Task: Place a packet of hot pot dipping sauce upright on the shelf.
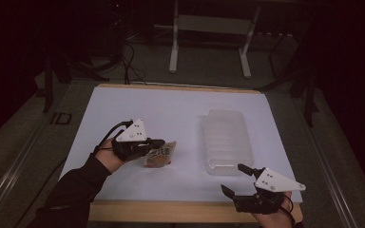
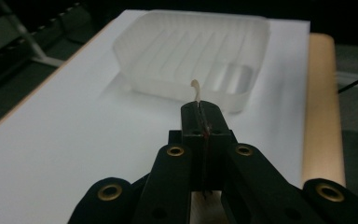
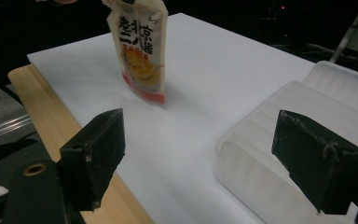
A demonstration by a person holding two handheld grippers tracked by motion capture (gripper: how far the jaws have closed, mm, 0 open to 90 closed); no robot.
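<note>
Tray (image 1: 228,140) of clear plastic sits empty on the counter (image 1: 171,107); left claw (image 1: 156,142) clamps the sauce pouch (image 3: 140,51) upright beside it, right claw (image 1: 240,178) spread apart.

Dim room, dark vignetted edges; white sheet (image 1: 171,114) brightest; near tongs blurred
</note>
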